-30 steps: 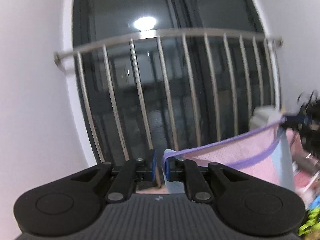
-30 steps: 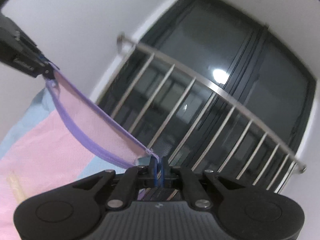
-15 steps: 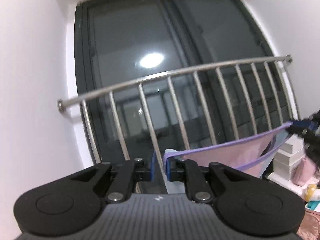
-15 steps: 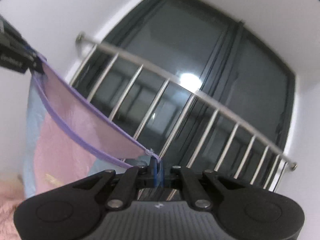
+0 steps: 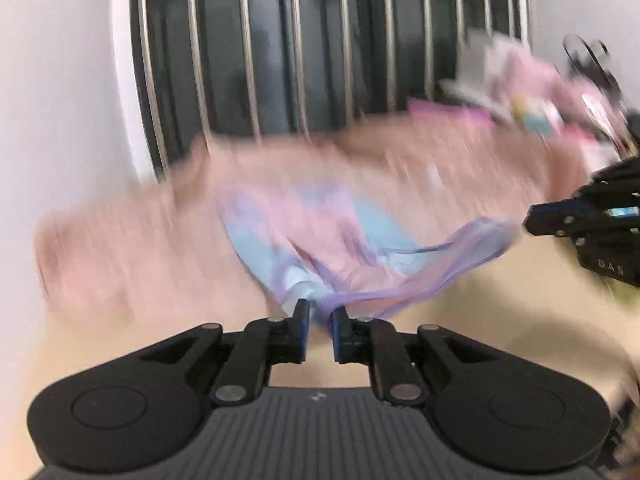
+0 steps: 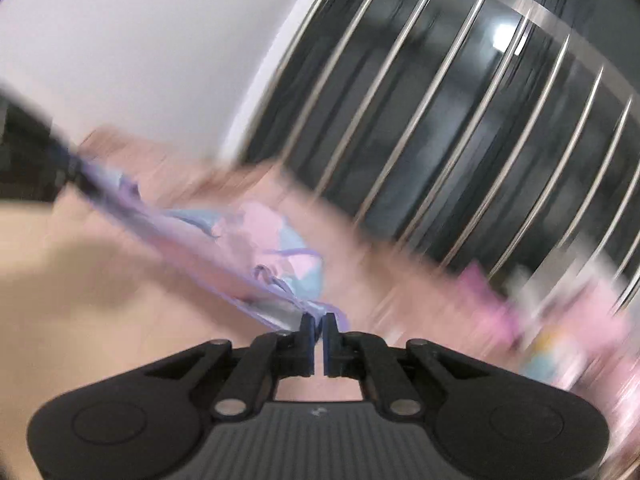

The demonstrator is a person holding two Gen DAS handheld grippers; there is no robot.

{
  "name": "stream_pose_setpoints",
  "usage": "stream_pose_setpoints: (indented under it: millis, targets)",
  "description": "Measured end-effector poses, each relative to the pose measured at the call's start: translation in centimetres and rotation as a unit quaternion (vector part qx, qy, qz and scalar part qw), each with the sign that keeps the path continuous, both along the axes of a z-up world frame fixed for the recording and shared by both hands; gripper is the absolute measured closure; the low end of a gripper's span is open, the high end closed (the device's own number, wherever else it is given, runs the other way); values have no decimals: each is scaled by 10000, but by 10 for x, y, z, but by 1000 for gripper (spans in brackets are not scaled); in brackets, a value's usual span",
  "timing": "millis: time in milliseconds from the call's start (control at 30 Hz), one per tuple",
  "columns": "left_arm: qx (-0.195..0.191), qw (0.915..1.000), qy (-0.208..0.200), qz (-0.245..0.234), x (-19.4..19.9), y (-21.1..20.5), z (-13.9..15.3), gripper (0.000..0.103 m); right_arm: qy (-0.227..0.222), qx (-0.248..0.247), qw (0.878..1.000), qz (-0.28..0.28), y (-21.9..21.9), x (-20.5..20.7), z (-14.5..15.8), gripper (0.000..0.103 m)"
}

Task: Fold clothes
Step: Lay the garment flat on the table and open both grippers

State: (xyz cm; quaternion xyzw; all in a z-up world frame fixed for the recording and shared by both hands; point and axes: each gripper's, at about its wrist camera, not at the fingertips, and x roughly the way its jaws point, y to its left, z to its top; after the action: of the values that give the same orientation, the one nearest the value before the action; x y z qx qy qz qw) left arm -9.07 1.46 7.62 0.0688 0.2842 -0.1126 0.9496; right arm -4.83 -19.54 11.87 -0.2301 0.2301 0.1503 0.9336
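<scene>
Motion blur is smearing both views, yet the left gripper (image 5: 319, 320) and the right gripper (image 6: 319, 326) are each pinching the purple hem of a pink-and-blue garment (image 5: 340, 240) sagging between them over a blurred pink bed (image 5: 120, 248).

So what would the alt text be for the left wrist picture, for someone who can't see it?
The left gripper pinches the purple-trimmed edge of a pink and blue garment, which sags toward a pink surface. The right gripper, at the right edge, holds the other end. Behind are metal railing bars before dark glass; the image is motion-blurred.
</scene>
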Motion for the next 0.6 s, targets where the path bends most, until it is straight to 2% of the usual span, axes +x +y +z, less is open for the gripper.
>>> stream_pose_setpoints:
  millis: [33, 67, 133, 167, 267, 333, 467, 500, 533, 600]
  targets:
    - [-85, 9999, 144, -31, -20, 3, -16, 89, 254, 160, 9995, 131, -5, -18, -17, 95]
    - [-342, 9992, 227, -25, -35, 15, -20, 81, 507, 320, 9979, 262, -9, -37, -35, 83]
    - [-856, 9956, 393, -12, -64, 37, -29, 61, 798, 803, 9925, 466, -24, -72, -52, 65]
    - [-1074, 9931, 461, 4, -76, 47, -32, 61, 861, 1113, 9888, 490, -34, -85, -54, 63]
    - [-1211, 9912, 479, 220, -69, 63, -29, 61, 812, 1837, 9789, 378, -53, -99, -56, 63]
    - [-879, 9928, 455, 668, -43, 59, -27, 61, 586, 2016, 9777, 77, -54, -92, -57, 63]
    - [-832, 9895, 461, 1088, 15, 45, -35, 53, 428, 1830, 9800, -655, -42, -49, -71, 63]
    - [-728, 9884, 486, 1238, 24, 41, -39, 50, 452, 1837, 9788, -785, -40, -38, -75, 64]
    - [-645, 9874, 518, 1352, 32, 38, -44, 50, 502, 1876, 9767, -914, -39, -27, -79, 64]
    - [-758, 9880, 596, 1209, 39, 35, -49, 50, 639, 2010, 9710, -1126, -37, -8, -88, 64]
